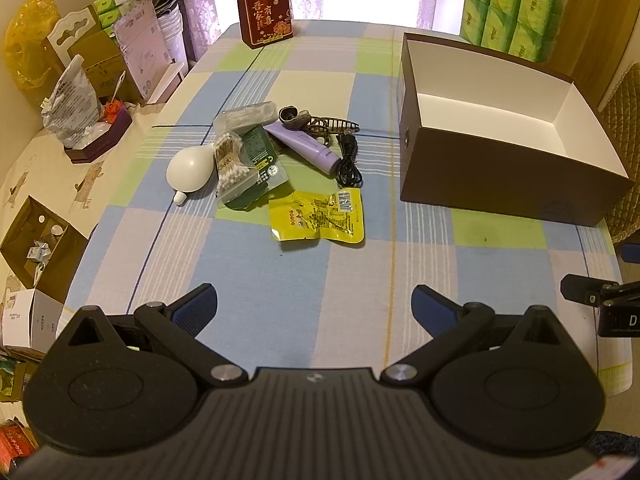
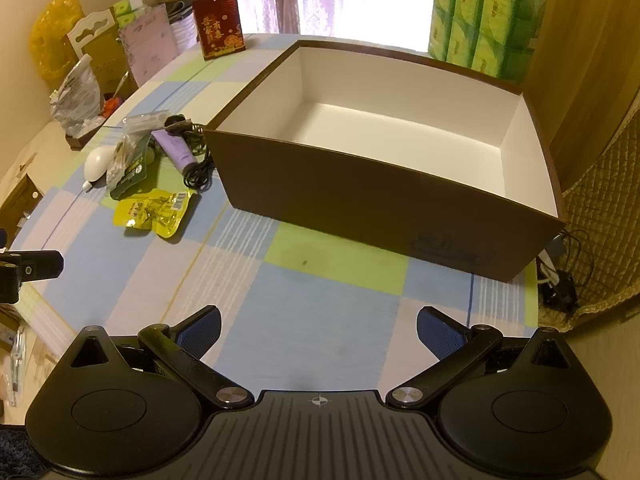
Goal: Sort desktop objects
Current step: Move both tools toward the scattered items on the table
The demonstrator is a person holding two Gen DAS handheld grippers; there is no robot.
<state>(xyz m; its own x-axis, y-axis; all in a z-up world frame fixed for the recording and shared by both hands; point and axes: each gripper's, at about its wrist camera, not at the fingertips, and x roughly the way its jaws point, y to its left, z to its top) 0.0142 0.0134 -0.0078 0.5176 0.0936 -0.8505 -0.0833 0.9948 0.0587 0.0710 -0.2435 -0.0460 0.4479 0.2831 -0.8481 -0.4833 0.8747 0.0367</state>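
A heap of small things lies mid-table: a yellow snack packet (image 1: 318,214) (image 2: 154,210), a purple tube (image 1: 306,146) (image 2: 176,148), a black cable (image 1: 348,160) (image 2: 198,174), a bag of cotton swabs (image 1: 234,162) (image 2: 124,158), a white bulb-shaped blower (image 1: 188,170) (image 2: 96,162) and a brown hair claw (image 1: 320,124). To their right stands a brown box (image 1: 480,176) (image 2: 360,196), white inside, with nothing in it. My left gripper (image 1: 314,300) hangs open over the near cloth, short of the heap. My right gripper (image 2: 318,322) is open in front of the box.
A checked cloth (image 1: 280,280) covers the table. A red card box (image 1: 266,10) (image 2: 218,24) stands at the far edge, green tissue packs (image 1: 516,8) (image 2: 484,20) behind the brown box. Cartons and bags crowd the left side (image 1: 80,80). A padded chair (image 2: 600,208) is at right.
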